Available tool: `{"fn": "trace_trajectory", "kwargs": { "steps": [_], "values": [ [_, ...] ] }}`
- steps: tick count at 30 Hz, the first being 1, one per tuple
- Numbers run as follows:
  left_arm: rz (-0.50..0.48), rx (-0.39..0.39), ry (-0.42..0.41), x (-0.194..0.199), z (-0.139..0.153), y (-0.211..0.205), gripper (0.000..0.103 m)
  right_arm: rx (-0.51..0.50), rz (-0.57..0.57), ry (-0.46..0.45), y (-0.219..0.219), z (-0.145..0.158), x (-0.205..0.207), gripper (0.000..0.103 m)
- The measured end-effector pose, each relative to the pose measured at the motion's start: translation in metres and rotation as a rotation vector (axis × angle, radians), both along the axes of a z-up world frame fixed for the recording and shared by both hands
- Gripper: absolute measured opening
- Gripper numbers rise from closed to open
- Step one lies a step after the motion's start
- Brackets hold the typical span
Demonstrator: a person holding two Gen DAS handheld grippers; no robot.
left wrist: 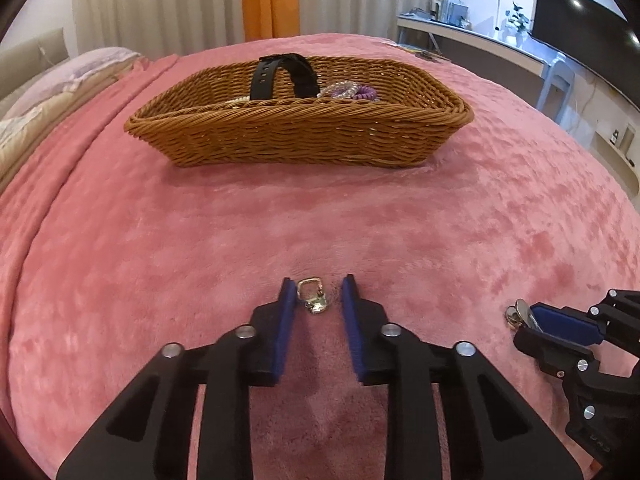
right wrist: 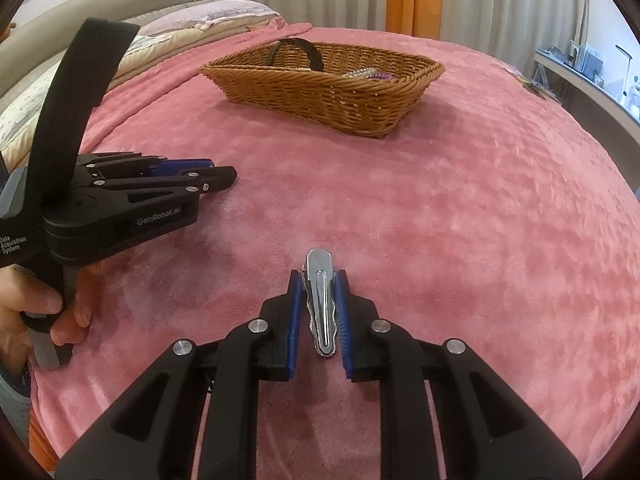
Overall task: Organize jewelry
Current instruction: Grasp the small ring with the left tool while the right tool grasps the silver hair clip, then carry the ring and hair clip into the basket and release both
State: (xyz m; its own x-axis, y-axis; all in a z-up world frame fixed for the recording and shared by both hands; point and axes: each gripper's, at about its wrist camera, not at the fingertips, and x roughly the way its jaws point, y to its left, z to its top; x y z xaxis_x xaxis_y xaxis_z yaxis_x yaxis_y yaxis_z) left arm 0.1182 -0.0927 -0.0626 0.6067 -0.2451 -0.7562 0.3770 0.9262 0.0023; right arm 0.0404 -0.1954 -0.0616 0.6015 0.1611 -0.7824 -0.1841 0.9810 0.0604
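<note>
Left gripper (left wrist: 318,294) sits low on the pink bed cover (left wrist: 440,220), fingers (left wrist: 286,320) spread either side of a small gold-and-silver clasp piece (left wrist: 314,300); the left pad looks to touch it, the right pad stands clear, so not yet pinched. To do this step well: close squarely on the metal body, keep the tips from dragging plush, lift straight. Right gripper (right wrist: 318,308) pinches a chrome hair clip (right wrist: 320,300) lengthwise between its fingers, clip nose poking past the tips. Wicker basket (left wrist: 304,136) lies ahead, well apart from both, already holding a black watch strap (left wrist: 280,72) and coil hair ties (left wrist: 360,90). Open cover between tools and basket; near rim is the one edge to clear.
</note>
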Motion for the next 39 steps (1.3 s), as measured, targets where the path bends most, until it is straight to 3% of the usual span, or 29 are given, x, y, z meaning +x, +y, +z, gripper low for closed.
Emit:
{"fn": "trace_trajectory", "kwargs": {
  "steps": [3,10,15,20,26,34,39],
  "values": [
    [0.003,-0.008,-0.006,0.000,0.001,0.001,0.008,0.010,0.012,-0.023,0.000,0.004,-0.004,0.014],
    [-0.019,-0.054,-0.032,-0.008,0.004,0.005,0.008,0.019,0.027,-0.071,0.001,0.011,-0.012,0.014],
    [-0.043,-0.103,-0.120,-0.024,0.017,0.009,0.008,0.037,0.027,-0.115,-0.001,0.019,-0.019,0.014],
    [-0.043,-0.096,-0.250,-0.044,0.033,0.010,0.008,0.026,0.006,-0.186,-0.001,0.029,-0.030,0.014],
    [-0.067,-0.159,-0.303,-0.059,0.062,0.015,0.008,0.070,-0.008,-0.251,-0.006,0.067,-0.030,0.014],
    [-0.098,-0.194,-0.458,-0.061,0.137,0.026,0.008,-0.034,0.003,-0.402,0.001,0.147,0.011,0.014],
    [-0.091,-0.177,-0.517,-0.021,0.166,0.022,0.008,0.019,-0.015,-0.425,-0.001,0.160,0.069,0.014]
  ]
}}
